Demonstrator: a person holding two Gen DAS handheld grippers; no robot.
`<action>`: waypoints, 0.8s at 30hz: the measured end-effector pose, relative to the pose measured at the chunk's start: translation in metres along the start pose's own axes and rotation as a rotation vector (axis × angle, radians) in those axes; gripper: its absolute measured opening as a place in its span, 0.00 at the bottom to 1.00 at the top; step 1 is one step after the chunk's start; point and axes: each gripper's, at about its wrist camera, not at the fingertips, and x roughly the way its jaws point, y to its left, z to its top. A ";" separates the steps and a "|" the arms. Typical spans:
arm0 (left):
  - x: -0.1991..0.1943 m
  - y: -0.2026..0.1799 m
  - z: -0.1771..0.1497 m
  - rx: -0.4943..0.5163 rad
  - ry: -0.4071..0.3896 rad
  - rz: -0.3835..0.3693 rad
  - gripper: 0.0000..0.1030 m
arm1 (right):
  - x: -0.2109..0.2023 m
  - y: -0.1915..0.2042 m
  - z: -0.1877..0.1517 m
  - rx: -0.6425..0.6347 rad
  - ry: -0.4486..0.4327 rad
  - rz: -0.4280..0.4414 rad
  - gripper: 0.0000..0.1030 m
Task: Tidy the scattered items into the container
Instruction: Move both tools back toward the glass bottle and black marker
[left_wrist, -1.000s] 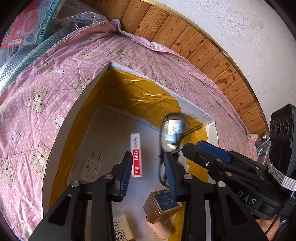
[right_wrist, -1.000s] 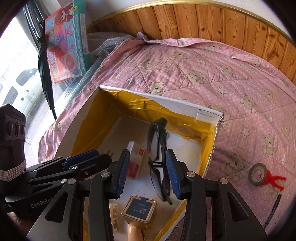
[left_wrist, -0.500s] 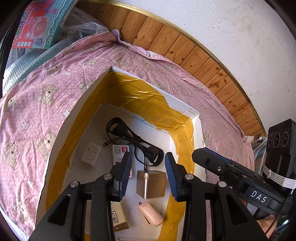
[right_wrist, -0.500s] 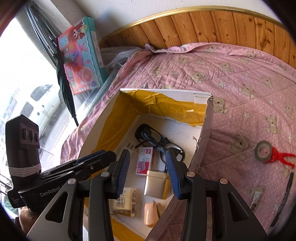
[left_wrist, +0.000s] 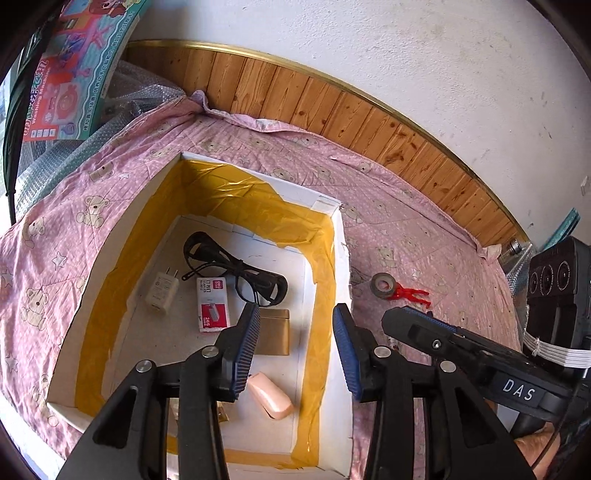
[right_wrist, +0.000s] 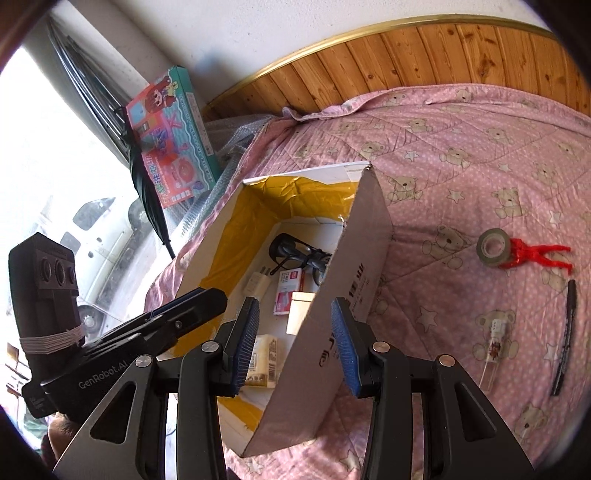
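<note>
- Cardboard, white outside and lined with yellow tape, makes the box (left_wrist: 334, 258) that sits on the pink bear-print quilt (right_wrist: 461, 155); it looks light and bendy at the walls, so I judge it would slide if knocked.
- Black glasses (left_wrist: 236, 266) already lie inside it, beside a charger plug (left_wrist: 160, 291), a staples packet (left_wrist: 212, 306), a gold tin (left_wrist: 275, 334) and a pink eraser-like block (left_wrist: 271, 395).
- Out on the quilt, right of the box and well apart from it, a thin black pen (right_wrist: 565, 332) lies lengthwise; stiff and light, probably best pinched across its middle.
- The grey tape roll (right_wrist: 493, 247) lies flat, touching a red plastic clip (right_wrist: 535, 254); the roll is rigid and should take a pinch across its rim, while the clip's thin legs seem brittle.
- A small clear-wrapped item (right_wrist: 496, 332) near the pen is too small to identify; likely slippery.
- The left gripper (left_wrist: 295, 339) hangs over the box interior, jaws wide, nothing between them.
- The right gripper (right_wrist: 293, 339) hovers above the box's near wall, jaws likewise wide and empty.
</note>
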 end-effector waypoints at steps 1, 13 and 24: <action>-0.001 -0.005 -0.002 0.008 -0.002 -0.005 0.42 | -0.004 -0.004 -0.004 0.007 -0.002 -0.001 0.43; 0.005 -0.082 -0.035 0.143 0.027 -0.042 0.42 | -0.057 -0.060 -0.042 0.100 -0.050 -0.007 0.44; 0.019 -0.137 -0.056 0.224 0.074 -0.069 0.42 | -0.095 -0.104 -0.065 0.167 -0.093 -0.031 0.44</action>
